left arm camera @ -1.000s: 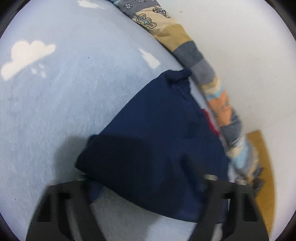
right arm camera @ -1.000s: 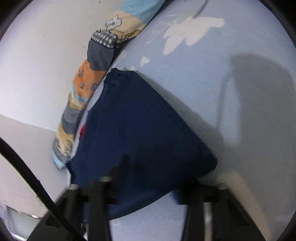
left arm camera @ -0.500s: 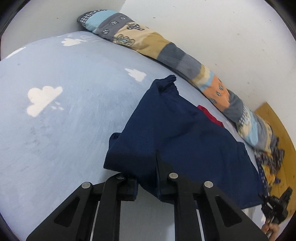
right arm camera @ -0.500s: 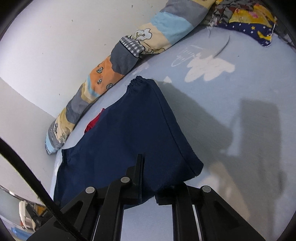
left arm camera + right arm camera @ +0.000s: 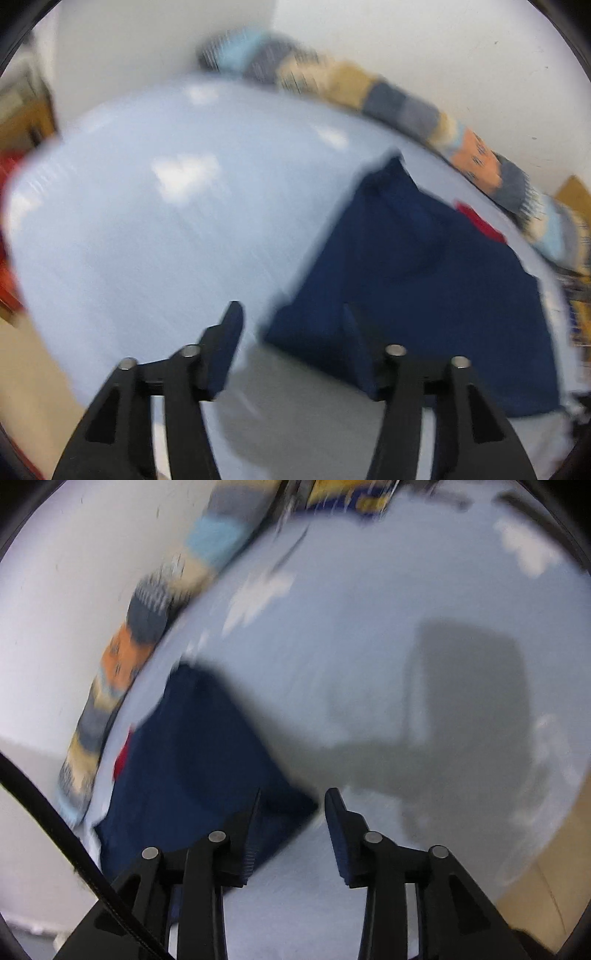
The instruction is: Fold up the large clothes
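A navy blue garment (image 5: 417, 280) lies folded on the light blue bed sheet (image 5: 177, 236), with a bit of red cloth (image 5: 480, 223) showing at its far edge. My left gripper (image 5: 295, 321) is open and empty, just in front of the garment's near left corner. In the right wrist view the garment (image 5: 192, 760) lies to the left. My right gripper (image 5: 293, 806) is open and empty by the garment's near right corner. Both views are blurred by motion.
A long patchwork bolster (image 5: 424, 110) runs along the white wall behind the garment, also in the right wrist view (image 5: 147, 627). A heap of patterned clothes (image 5: 351, 498) lies at the far end of the bed. Wooden floor (image 5: 546, 867) shows past the bed edge.
Both grippers were shut on the garment's near edge half a second ago. Both have opened, let go and pulled back. The garment now lies flat on the bed.
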Available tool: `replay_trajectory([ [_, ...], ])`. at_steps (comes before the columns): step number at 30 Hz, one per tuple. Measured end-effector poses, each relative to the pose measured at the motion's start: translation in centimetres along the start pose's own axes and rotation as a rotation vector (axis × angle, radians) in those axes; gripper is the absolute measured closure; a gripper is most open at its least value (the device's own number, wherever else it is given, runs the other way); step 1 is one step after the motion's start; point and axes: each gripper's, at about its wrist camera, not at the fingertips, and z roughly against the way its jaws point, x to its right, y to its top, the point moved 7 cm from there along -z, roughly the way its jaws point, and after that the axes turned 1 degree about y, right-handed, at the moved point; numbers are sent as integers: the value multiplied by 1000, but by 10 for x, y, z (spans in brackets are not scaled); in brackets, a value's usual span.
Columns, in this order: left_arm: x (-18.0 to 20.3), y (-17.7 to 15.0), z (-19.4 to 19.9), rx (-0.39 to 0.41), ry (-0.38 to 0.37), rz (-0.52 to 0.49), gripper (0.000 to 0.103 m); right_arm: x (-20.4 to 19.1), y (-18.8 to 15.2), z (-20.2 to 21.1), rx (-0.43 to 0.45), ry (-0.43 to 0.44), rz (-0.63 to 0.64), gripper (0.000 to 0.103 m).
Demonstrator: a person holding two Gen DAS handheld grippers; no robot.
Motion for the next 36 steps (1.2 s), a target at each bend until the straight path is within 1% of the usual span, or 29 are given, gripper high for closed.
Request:
replay_trajectory([
  [1,2,9,10,70,32,-20,37,-6,9,9,48,13,20,64],
  [2,10,18,17,127,40,-44,32,-14,15,16,85,18,54,64],
  [3,18,26,19,157,35,-68,30,-28,22,21,127,31,104,64],
  [4,31,33,19,175,27,-98,28,-45,27,23,152,68,153,64],
  [5,46,40,15,187,13,-127,27,-62,30,19,153,108,193,64],
  [6,60,46,9,191,-5,-152,27,-84,30,9,131,155,247,64],
  [7,79,52,-3,177,-24,-194,26,-100,30,-1,112,168,291,64],
  [9,107,59,-28,151,-25,-261,26,-128,33,-29,89,149,372,64],
  [10,118,62,-40,142,-30,-288,26,-137,34,-41,84,145,393,64],
  [11,126,65,-51,138,-19,-306,26,-144,36,-51,85,137,414,64],
  [12,135,68,-62,133,3,-324,26,-154,39,-66,84,108,450,64],
  [13,145,71,-76,121,3,-344,26,-158,42,-76,90,83,474,64],
  [15,151,77,-96,113,12,-344,26,-175,48,-94,124,61,527,64],
  [17,155,83,-117,90,17,-343,26,-187,53,-117,114,43,559,64],
  [19,156,87,-136,77,38,-325,26,-192,63,-133,128,36,559,64],
  [20,155,86,-145,65,48,-321,26,-192,66,-142,121,32,552,64],
  [21,151,84,-156,43,67,-318,26,-190,70,-154,98,18,534,64],
  [22,145,80,-170,2,92,-309,26,-185,74,-167,75,4,506,64],
  [23,142,77,-177,-28,86,-294,23,-177,73,-177,53,-9,488,64],
  [24,139,76,-183,-48,72,-275,21,-168,71,-192,13,-51,478,63],
  [25,135,77,-185,-59,61,-249,16,-163,70,-201,-18,-63,468,62],
  [26,132,78,-185,-63,56,-233,15,-161,71,-202,-15,-60,458,62],
  [27,130,79,-183,-61,51,-221,15,-163,72,-201,-7,-77,464,62],
  [29,129,79,-174,-37,67,-227,15,-170,68,-194,7,-133,506,62],
  [30,130,79,-167,-17,73,-238,15,-175,66,-188,25,-141,522,61],
  [32,139,79,-148,30,57,-273,15,-190,55,-172,44,-132,568,61],
  [34,146,76,-127,74,47,-311,15,-208,39,-156,61,-115,642,60],
  [35,151,72,-114,95,40,-338,15,-217,30,-147,69,-109,686,59],
  [36,155,66,-102,111,31,-367,15,-228,16,-136,81,-107,743,52],
])
